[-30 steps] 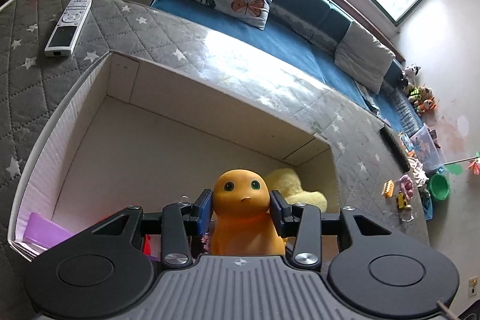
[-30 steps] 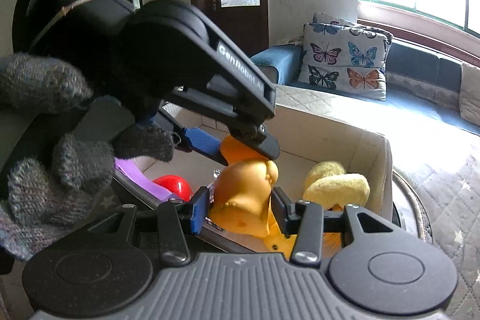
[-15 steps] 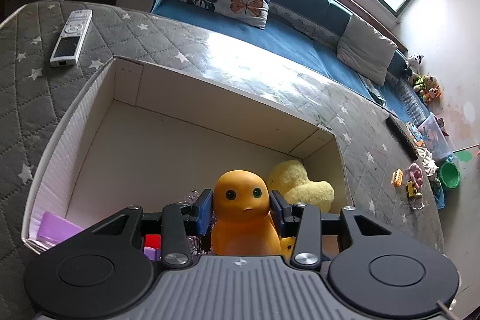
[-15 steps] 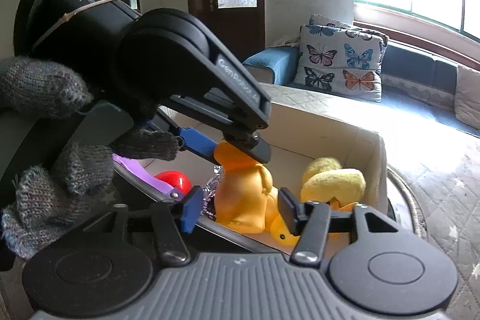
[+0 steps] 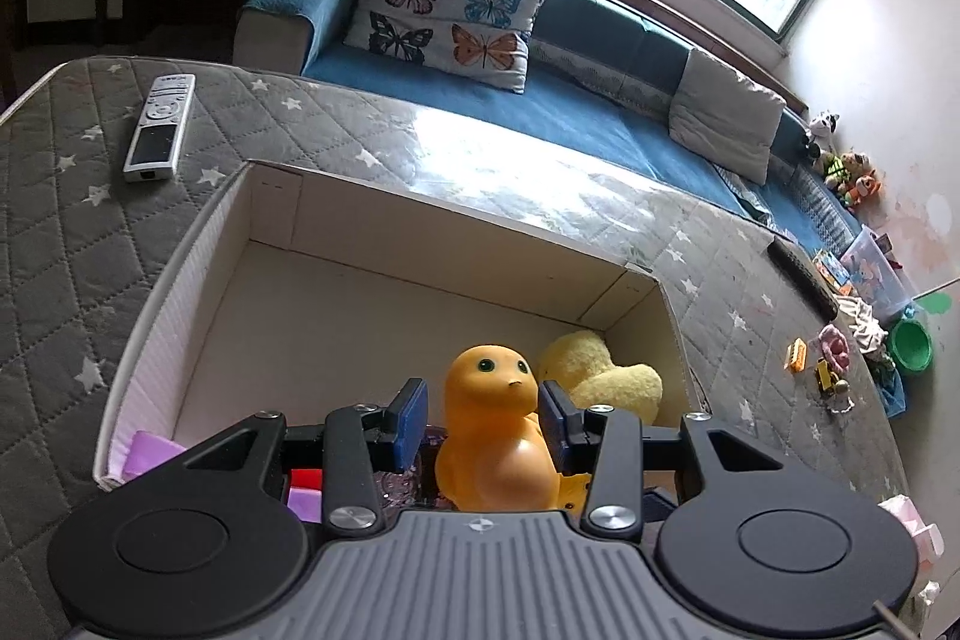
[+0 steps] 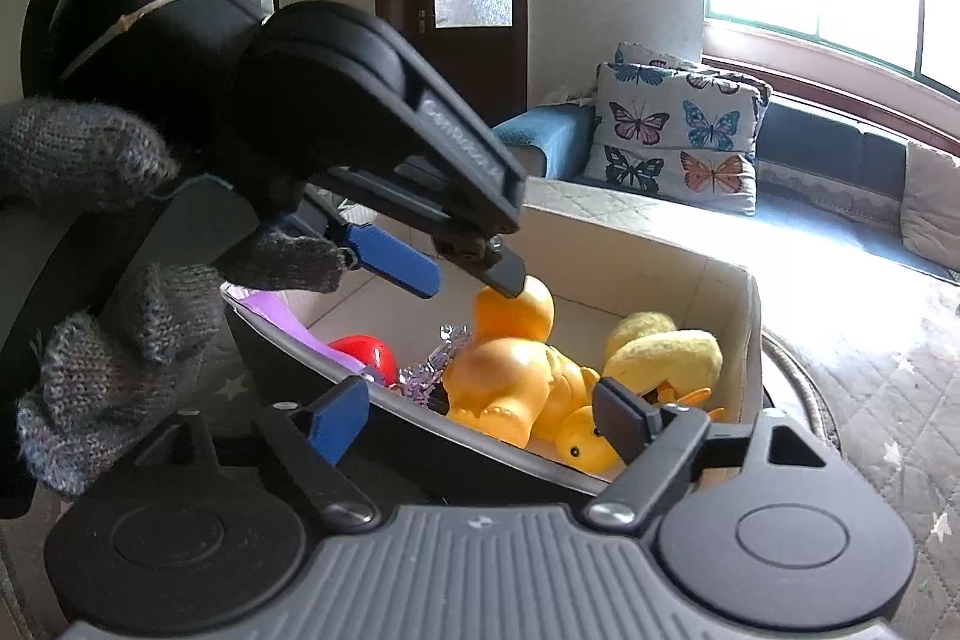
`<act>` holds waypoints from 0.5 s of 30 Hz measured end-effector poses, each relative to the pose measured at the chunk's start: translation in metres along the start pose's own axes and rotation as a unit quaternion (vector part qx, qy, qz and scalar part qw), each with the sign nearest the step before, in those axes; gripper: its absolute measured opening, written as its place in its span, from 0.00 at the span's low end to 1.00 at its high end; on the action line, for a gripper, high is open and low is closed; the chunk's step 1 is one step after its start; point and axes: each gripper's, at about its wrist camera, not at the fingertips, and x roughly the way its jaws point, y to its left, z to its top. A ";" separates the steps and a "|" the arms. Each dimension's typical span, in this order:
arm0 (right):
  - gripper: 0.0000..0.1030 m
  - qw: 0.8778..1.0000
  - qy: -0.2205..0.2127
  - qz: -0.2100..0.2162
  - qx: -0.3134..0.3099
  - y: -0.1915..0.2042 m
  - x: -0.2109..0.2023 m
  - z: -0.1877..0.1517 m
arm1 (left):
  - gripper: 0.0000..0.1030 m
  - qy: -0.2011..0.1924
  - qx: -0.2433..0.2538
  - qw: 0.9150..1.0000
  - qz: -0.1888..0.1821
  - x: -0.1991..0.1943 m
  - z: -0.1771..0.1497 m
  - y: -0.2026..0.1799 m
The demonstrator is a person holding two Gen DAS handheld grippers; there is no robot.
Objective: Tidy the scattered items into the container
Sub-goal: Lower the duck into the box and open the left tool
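Lower centre of both views: orange toy (image 5: pixel 504 436) in box (image 5: pixel 180 292) | left gripper (image 5: pixel 483 415) released around its head | right gripper (image 6: pixel 480 421) opening, clear of it

1. Quilted grey cover (image 5: pixel 72 232), star-patterned, spread over the supporting surface.
2. White remote control (image 5: pixel 159 129), lying flat near the far left.
3. Open cardboard box (image 5: pixel 153 316), standing on the cover.
4. Black remote (image 5: pixel 803 274), far right edge.

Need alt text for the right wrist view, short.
Right claw, jaws opening, hangs over a box holding an orange toy, with no pad on it. The left claw reaches in from above; one finger touches the toy's head.
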 end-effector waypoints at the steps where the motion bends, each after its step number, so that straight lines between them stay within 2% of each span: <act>1: 0.84 1.000 -0.001 0.000 0.001 0.000 -0.001 0.000 | 0.42 -0.003 0.000 1.000 -0.001 -0.003 -0.001 0.001; 11: 1.00 1.000 -0.002 -0.016 0.009 0.007 -0.017 -0.015 | 0.42 -0.031 0.012 0.999 -0.015 -0.040 -0.022 0.007; 15: 1.00 0.999 -0.003 -0.026 0.018 0.010 -0.025 -0.020 | 0.42 -0.041 0.019 0.999 -0.011 -0.054 -0.035 0.010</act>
